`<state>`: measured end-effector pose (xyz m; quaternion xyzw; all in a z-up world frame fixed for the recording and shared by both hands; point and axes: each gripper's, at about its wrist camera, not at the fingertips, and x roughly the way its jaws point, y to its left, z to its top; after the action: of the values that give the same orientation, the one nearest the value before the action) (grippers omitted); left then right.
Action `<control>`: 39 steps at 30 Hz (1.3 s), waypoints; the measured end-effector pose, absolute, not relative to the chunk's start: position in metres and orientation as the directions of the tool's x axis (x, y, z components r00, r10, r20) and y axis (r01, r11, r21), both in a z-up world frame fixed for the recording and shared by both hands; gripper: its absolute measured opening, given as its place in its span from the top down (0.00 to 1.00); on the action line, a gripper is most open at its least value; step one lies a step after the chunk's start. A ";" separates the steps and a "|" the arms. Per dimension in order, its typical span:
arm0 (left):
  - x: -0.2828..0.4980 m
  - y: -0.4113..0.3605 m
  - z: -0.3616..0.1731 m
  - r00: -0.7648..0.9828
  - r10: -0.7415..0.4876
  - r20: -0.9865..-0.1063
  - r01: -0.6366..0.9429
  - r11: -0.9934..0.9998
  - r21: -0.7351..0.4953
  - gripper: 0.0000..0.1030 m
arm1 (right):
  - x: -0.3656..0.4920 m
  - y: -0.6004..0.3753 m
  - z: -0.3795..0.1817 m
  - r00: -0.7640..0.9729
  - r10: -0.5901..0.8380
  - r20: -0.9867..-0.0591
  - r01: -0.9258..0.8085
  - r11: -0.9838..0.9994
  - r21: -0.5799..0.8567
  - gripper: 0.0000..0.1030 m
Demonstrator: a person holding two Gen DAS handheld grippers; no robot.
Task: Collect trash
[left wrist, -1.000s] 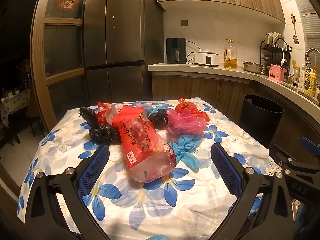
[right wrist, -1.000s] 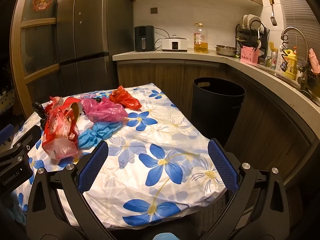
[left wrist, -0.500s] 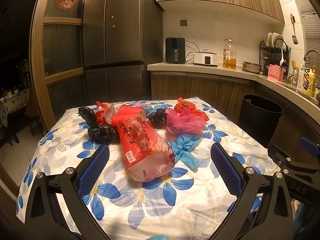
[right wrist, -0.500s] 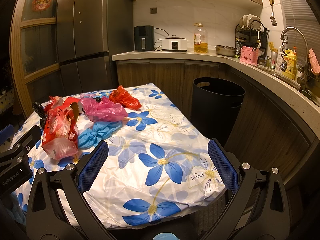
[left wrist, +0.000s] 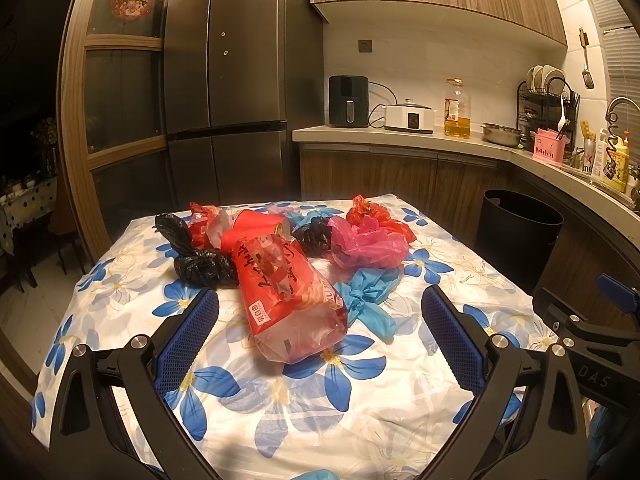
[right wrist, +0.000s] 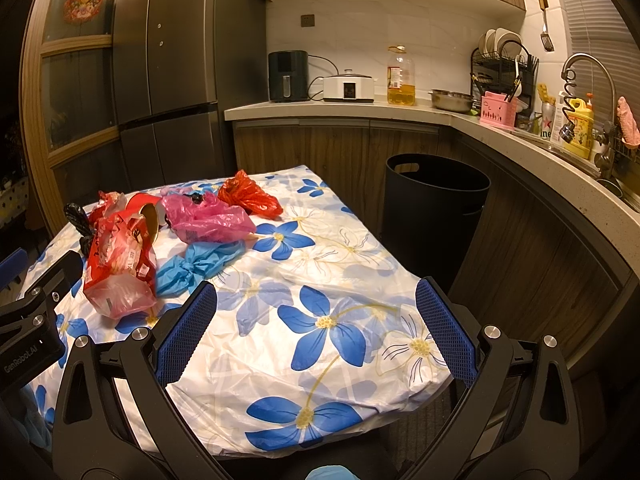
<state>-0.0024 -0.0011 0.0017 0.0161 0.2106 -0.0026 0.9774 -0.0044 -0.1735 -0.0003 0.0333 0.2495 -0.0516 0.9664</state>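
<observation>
Trash lies in a heap on the flowered tablecloth (left wrist: 280, 408): a red printed wrapper (left wrist: 280, 284), black bags (left wrist: 204, 266), a pink bag (left wrist: 368, 248), a red bag (left wrist: 374, 214), a knotted blue bag (left wrist: 366, 300) and a red paper cup (left wrist: 256, 224). My left gripper (left wrist: 318, 334) is open and empty, just short of the red wrapper. My right gripper (right wrist: 316, 330) is open and empty over the table's right part, with the blue bag (right wrist: 200, 264) and red wrapper (right wrist: 120, 264) to its left. A black trash bin (right wrist: 436, 208) stands on the floor right of the table.
A kitchen counter (right wrist: 360, 110) with an air fryer, cooker, oil bottle, dish rack and sink runs behind and along the right. A dark fridge (left wrist: 228, 92) stands behind the table. The left gripper's body (right wrist: 32, 320) shows at the left edge of the right wrist view.
Both grippers have stayed open and almost still. The left wrist view has shifted very slightly; the trash has not moved.
</observation>
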 end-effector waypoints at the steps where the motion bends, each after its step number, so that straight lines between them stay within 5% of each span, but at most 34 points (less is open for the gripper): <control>1: -0.003 -0.001 0.002 0.911 0.002 -0.412 0.012 0.999 0.030 0.05 | -0.004 -0.173 0.000 0.870 -0.083 -0.485 0.116 0.992 0.039 0.05; 39: -0.004 -0.008 -0.001 0.911 -0.003 -0.413 0.015 1.000 0.027 0.05 | -0.005 -0.174 0.000 0.870 -0.083 -0.486 0.116 0.993 0.038 0.05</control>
<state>-0.0045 -0.0083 -0.0010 0.0148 0.2110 -0.0046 0.9774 -0.0047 -0.1736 -0.0004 0.0331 0.2497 -0.0514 0.9664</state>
